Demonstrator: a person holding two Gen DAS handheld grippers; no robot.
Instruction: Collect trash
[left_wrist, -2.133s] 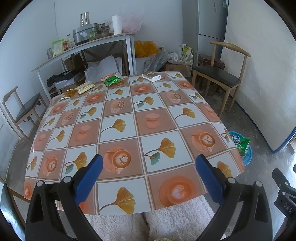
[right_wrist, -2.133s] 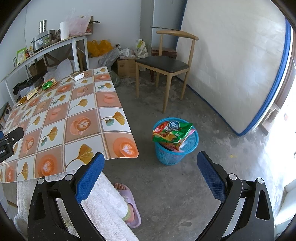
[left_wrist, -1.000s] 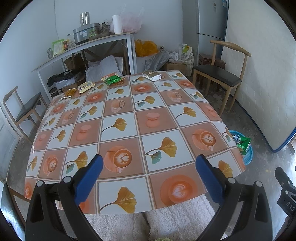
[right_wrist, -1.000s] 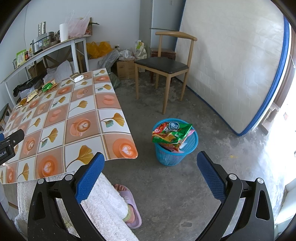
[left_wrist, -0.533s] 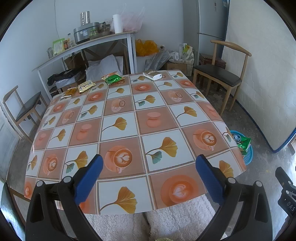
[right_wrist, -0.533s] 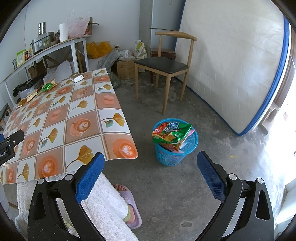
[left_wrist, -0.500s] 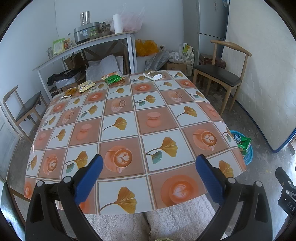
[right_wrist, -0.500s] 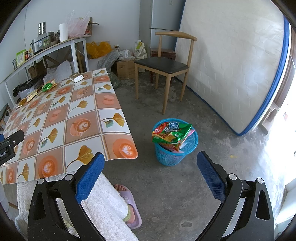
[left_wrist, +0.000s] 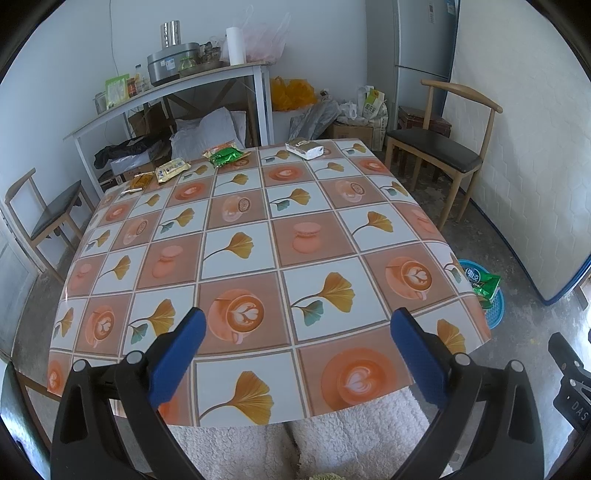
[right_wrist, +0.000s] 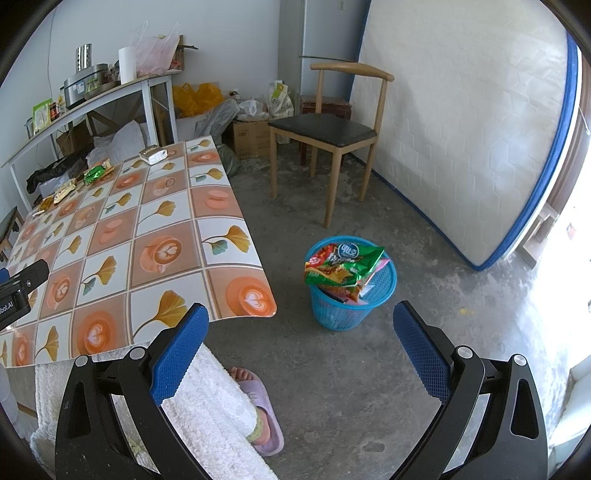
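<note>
The worktop (left_wrist: 258, 240) lies open up to the wrappers (left_wrist: 225, 156) along its far edge; bare floor (right_wrist: 424, 314) surrounds the heaped basket (right_wrist: 351, 295).

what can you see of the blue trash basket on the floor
The blue trash basket is a small round bin that looks like plastic, with lattice walls and a solid rim. It stands upright on the bare concrete floor, beside the near right corner of the table and apart from it. It is heaped past the rim with snack wrappers, a large green and red bag lying across the top. In the left wrist view the table edge hides most of it. Neither gripper touches it.
</note>
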